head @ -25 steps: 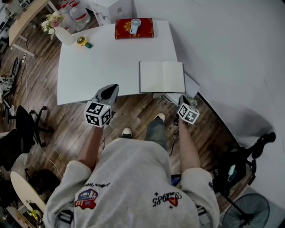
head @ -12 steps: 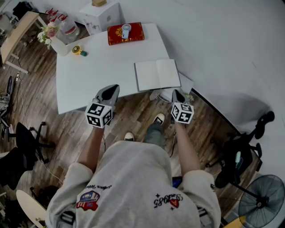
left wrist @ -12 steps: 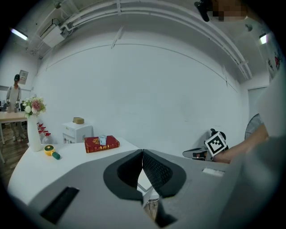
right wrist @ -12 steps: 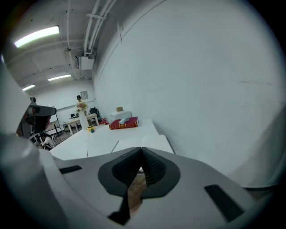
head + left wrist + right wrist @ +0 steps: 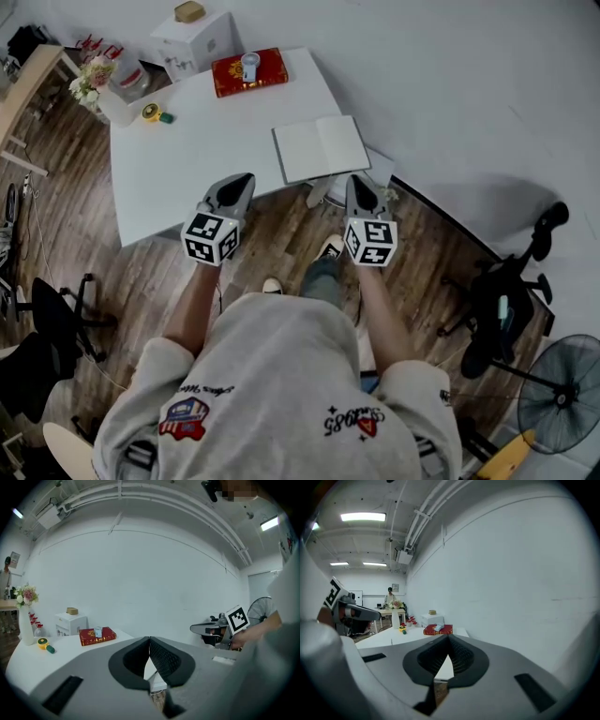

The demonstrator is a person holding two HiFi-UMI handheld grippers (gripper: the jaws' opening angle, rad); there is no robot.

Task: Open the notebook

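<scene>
**A:** What has changed at your end in the last second?

**B:** The white table (image 5: 178,178) is set out as it was. The notebook (image 5: 321,147) lies by its near right edge in the same spot, flat, with both blank pages facing up. It was spread like that a second ago too, so I haven't disturbed it.

**A:** And the grippers?

**B:** The big change is my right gripper (image 5: 357,183). A second ago it hung low over the wooden floor (image 5: 272,244), off the table's near right corner. Now I have it lifted level with my left gripper (image 5: 240,182), just short of the table edge and apart from the notebook. The left one has barely moved by comparison.

**A:** Is either one holding anything?

**B:** No. In each gripper view the two jaws meet along a single seam with nothing pinched between them. I only see the table's edge through the notch below. Both are clenched on empty air.

**A:** So what does that mean for the job?

**B:** I judge the opening done. The pages are lying open by themselves and don't seem to be lifting, though I can't see the spine closely. Both tools are clear of the table, so I read this as pulling back, not reaching in. The red box (image 5: 249,71) at the far end is untouched.
</scene>
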